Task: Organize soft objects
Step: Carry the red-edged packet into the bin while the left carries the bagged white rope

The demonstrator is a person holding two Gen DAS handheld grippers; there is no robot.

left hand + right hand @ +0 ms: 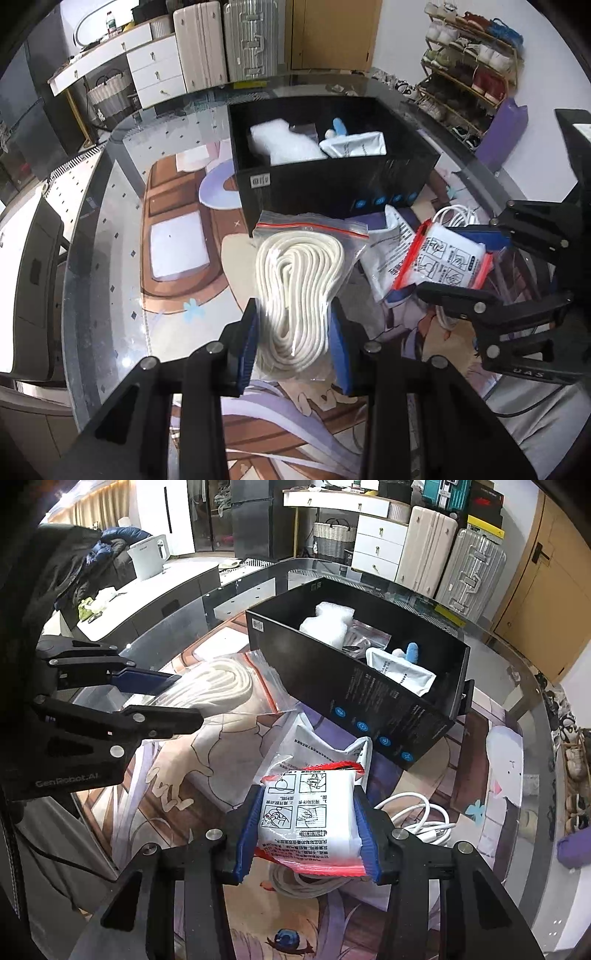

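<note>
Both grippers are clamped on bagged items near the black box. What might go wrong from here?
1. The left gripper pinches only the lower end of the rope bag; the slick plastic might slip.
2. The right gripper holds the white packet over a white cable, which might snag.
3. The black box is partly full, so both bags may crowd.

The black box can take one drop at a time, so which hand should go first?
Probably left: its gripper holds the rope bag directly facing the black box. The right gripper grips its packet farther back.
</note>
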